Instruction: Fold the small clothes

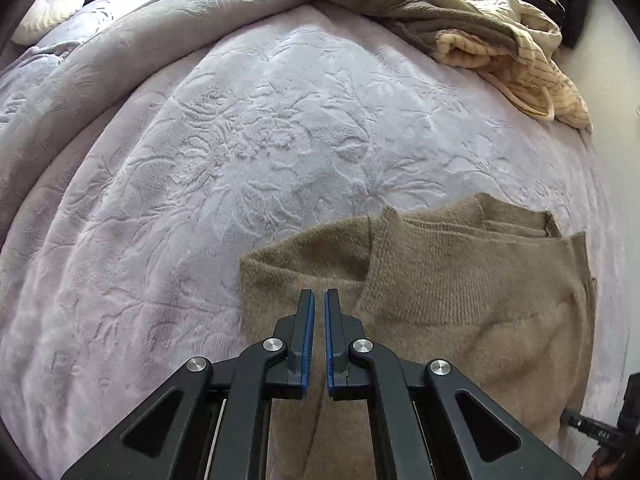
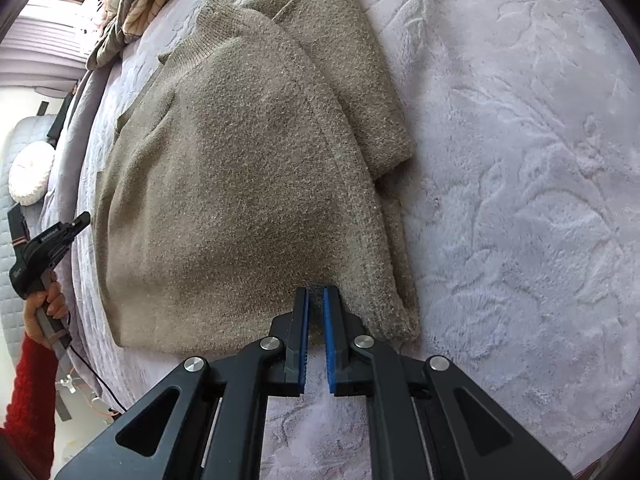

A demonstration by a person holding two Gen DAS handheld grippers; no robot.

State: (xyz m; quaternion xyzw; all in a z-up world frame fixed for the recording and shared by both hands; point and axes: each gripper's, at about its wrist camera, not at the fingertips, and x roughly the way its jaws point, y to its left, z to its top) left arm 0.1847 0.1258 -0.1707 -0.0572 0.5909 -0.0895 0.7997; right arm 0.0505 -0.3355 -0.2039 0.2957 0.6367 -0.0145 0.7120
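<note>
A tan knit sweater [image 2: 240, 180] lies flat on the pale embossed bedspread [image 2: 520, 200], one sleeve folded across its body. My right gripper [image 2: 316, 294] is shut on the sweater's near hem, and a bit of knit shows between its blue pads. My left gripper [image 1: 319, 294] is shut over the sweater's [image 1: 460, 300] shoulder near the collar, with nothing visibly pinched. In the right wrist view the left gripper [image 2: 82, 220] hovers beside the sweater's left edge. The right gripper [image 1: 576, 426] shows at the lower right edge of the left wrist view.
A heap of olive and cream clothes [image 1: 460, 20] lies at the far side of the bed. A folded grey duvet [image 1: 120, 40] and a round white cushion [image 1: 52, 4] sit at the head. A hand [image 2: 44, 304] in a red sleeve holds the left gripper past the bed's edge.
</note>
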